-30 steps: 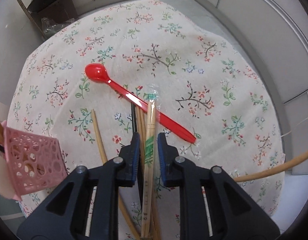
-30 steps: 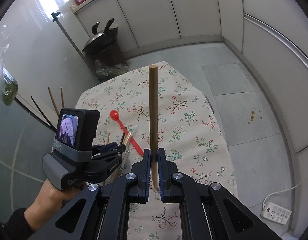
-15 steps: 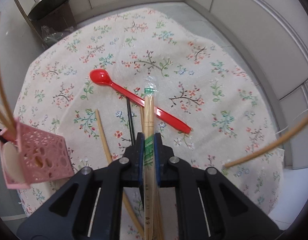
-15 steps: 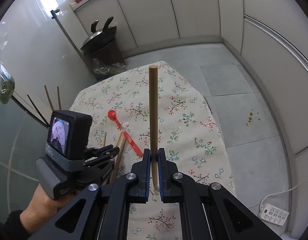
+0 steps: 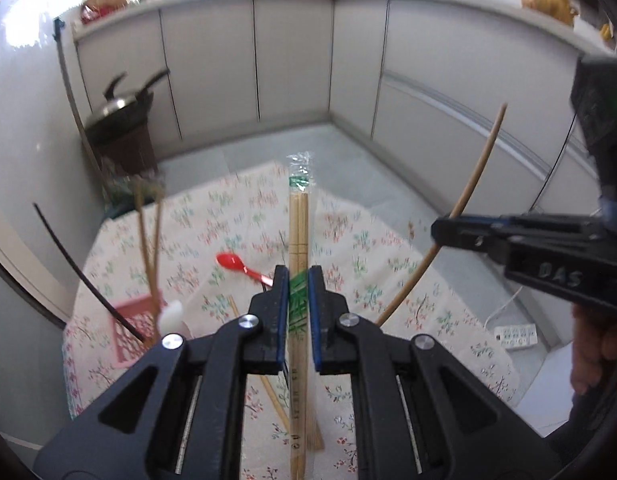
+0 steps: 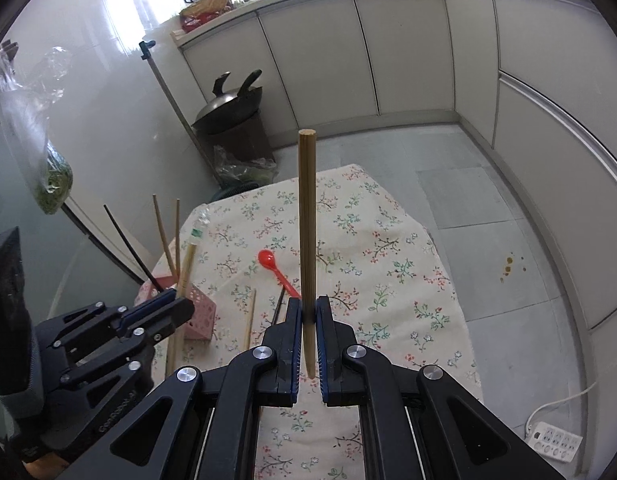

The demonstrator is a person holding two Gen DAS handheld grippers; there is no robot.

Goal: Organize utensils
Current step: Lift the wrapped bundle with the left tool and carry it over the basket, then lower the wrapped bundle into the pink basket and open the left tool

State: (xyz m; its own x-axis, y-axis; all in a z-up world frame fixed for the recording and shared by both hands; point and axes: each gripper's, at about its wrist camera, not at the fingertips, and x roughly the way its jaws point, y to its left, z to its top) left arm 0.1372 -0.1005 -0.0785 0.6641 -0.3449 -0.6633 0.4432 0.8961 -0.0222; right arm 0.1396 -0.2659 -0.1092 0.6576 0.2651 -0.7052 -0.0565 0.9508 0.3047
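1. The left gripper point(image 5: 298, 280) has its fingers clenched on a wrapped pair of bamboo chopsticks point(image 5: 298, 216), held clear above the table point(image 5: 428, 300).
2. The right gripper point(image 6: 308, 312) has its fingers clamped on a single wooden chopstick point(image 6: 307, 216), which points up and away, also clear of the table.
3. The pink lattice holder point(image 6: 198, 312) stands at the near left of the table and already carries two bamboo chopsticks point(image 6: 164, 236), a black chopstick point(image 6: 128, 248) and a white spoon point(image 5: 170, 314).
4. Left on the floral cloth: a red plastic spoon point(image 6: 276, 270), a loose bamboo chopstick point(image 6: 250, 316) and a black stick partly hidden behind the fingers.
5. My judgement: about halfway; both held items still need to go into the holder, then the remaining pieces.
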